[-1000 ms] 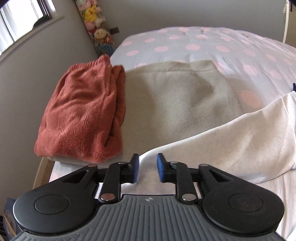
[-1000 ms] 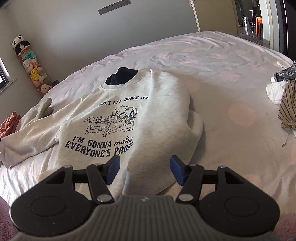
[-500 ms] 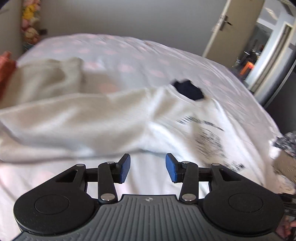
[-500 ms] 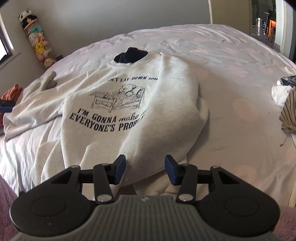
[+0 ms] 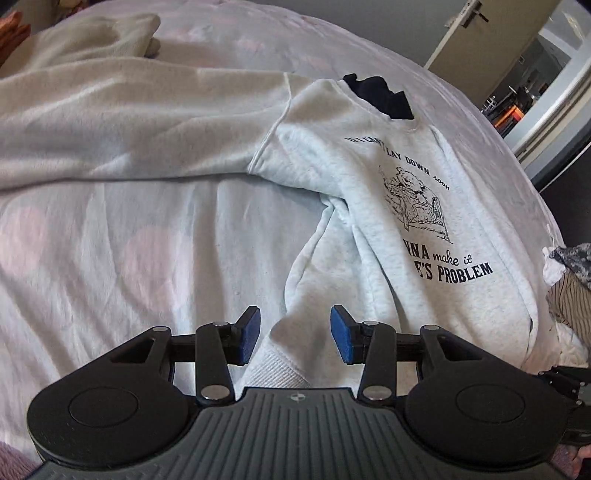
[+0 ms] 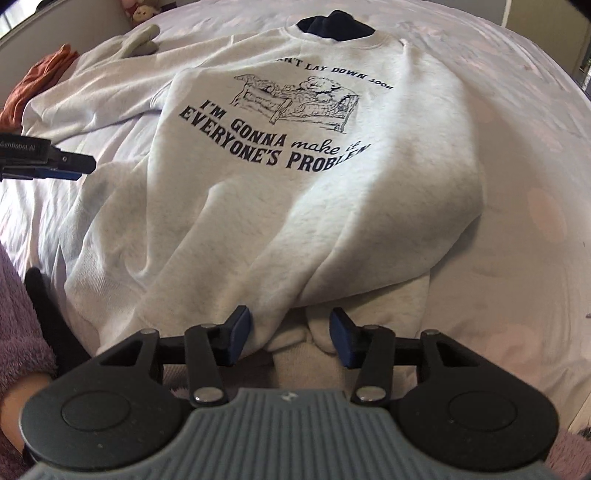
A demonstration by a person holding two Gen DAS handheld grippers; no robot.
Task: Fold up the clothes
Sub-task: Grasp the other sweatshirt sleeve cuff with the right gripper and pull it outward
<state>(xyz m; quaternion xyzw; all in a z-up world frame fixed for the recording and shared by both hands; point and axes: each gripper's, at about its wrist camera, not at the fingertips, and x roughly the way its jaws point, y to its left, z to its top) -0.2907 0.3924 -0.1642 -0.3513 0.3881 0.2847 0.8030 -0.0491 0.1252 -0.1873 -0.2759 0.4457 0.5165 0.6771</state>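
A light grey sweatshirt point(image 5: 369, 192) with dark printed text and a bear drawing lies face up on the bed; it also shows in the right wrist view point(image 6: 295, 192). One sleeve point(image 5: 129, 122) stretches out to the left. My left gripper point(image 5: 295, 338) is open, its jaws either side of the sweatshirt's ribbed hem corner point(image 5: 277, 365). My right gripper point(image 6: 290, 339) is open, its jaws around the bunched hem point(image 6: 291, 332) at the other bottom corner. The left gripper's fingers point(image 6: 70, 164) show at the left of the right wrist view.
The bed sheet point(image 5: 110, 258) is white with pale pink dots. A rust-coloured folded towel point(image 6: 40, 81) lies at the far left. A striped and patterned clothes pile point(image 5: 569, 280) lies at the right. A dark garment point(image 6: 332, 24) sits at the sweatshirt's collar. An open door point(image 5: 524, 74) lies beyond.
My left gripper swung right from the folded towel and sleeve to the sweatshirt's bottom hem and opened wider. My right gripper moved forward and down onto the hem.
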